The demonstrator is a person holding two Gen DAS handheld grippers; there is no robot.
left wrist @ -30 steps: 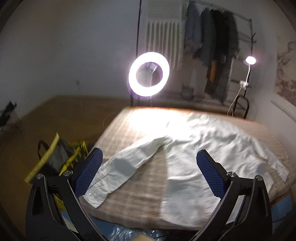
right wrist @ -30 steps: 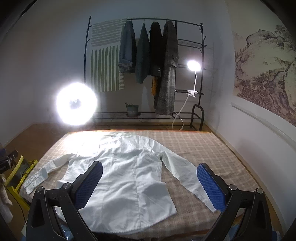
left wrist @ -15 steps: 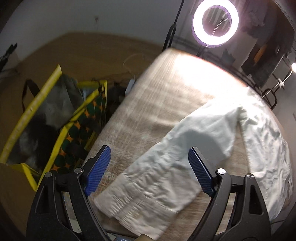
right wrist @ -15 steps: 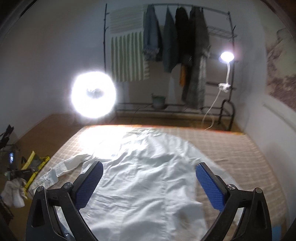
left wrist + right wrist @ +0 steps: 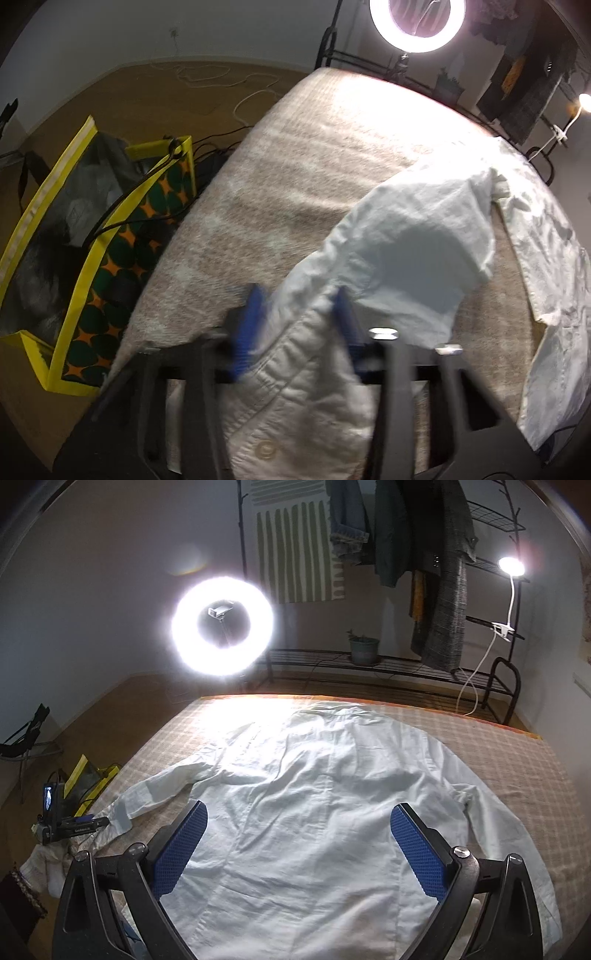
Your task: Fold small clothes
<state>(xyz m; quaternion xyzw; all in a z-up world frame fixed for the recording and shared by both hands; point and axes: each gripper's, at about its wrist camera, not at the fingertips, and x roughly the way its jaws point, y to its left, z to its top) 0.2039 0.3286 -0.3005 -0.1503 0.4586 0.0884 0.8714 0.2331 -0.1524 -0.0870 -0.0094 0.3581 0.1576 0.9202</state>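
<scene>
A white long-sleeved shirt lies spread flat on a checked bed cover. In the left wrist view my left gripper has its blue pads closed in on the cuff end of the left sleeve; the sleeve bunches up in front of it. The picture there is blurred by motion. My right gripper is open and empty, its blue pads hovering over the shirt's lower back. The left gripper also shows in the right wrist view at the sleeve's end.
A yellow-edged bag stands on the floor left of the bed. A ring light shines beyond the bed's far edge. A clothes rack with hanging coats and a clip lamp stand behind.
My left gripper has swung left and down to the sleeve's cuff and closed on it. My right gripper has moved left over the middle of the shirt and stays open.
</scene>
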